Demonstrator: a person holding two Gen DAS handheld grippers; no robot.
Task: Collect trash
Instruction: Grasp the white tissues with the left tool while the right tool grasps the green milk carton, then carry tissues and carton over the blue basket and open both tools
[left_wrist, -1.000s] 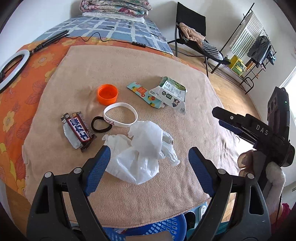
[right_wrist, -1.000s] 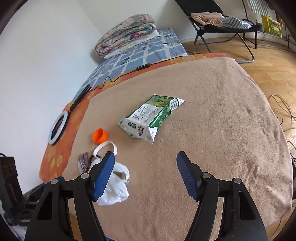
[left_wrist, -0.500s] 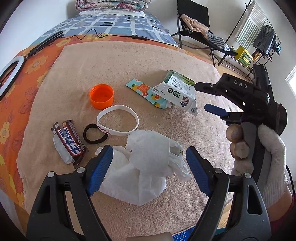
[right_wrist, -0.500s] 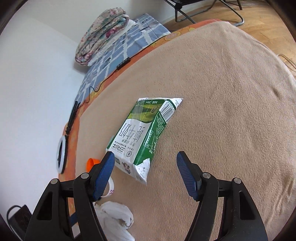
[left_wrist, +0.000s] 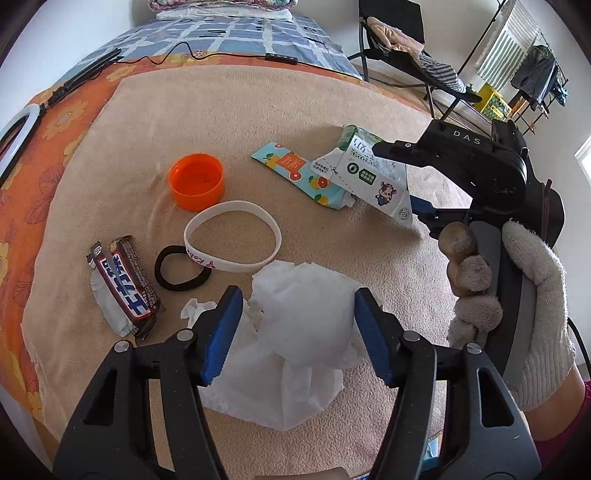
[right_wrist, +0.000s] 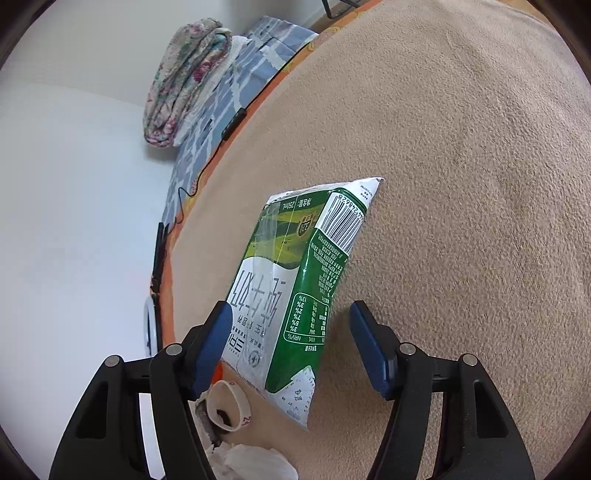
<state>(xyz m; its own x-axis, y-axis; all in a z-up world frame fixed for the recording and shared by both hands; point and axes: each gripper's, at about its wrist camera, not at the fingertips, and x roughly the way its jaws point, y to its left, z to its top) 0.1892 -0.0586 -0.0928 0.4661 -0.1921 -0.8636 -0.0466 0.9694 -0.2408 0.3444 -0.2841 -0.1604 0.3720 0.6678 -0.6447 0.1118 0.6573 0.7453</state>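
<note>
A crumpled white plastic bag (left_wrist: 299, 325) lies on the beige blanket between the open jaws of my left gripper (left_wrist: 297, 314), which straddle it. A flattened green-and-white milk carton (right_wrist: 291, 295) lies between the open jaws of my right gripper (right_wrist: 291, 332); it also shows in the left wrist view (left_wrist: 373, 177), with the right gripper (left_wrist: 406, 177) over it. A fruit-print wrapper (left_wrist: 295, 170), a chocolate bar wrapper (left_wrist: 122, 284), an orange cap (left_wrist: 195, 181), a white wristband (left_wrist: 232, 236) and a black hair tie (left_wrist: 181, 269) lie nearby.
The beige blanket (left_wrist: 240, 110) covers an orange flowered sheet (left_wrist: 44, 147) on a bed. A cable and ring light (left_wrist: 18, 125) lie at the left. A folded quilt (right_wrist: 184, 77) sits at the bed's far end. A chair (left_wrist: 399, 33) and clothes rack stand behind.
Both grippers moved forward and down. The left now straddles the white bag and has narrowed; the right now straddles the milk carton.
</note>
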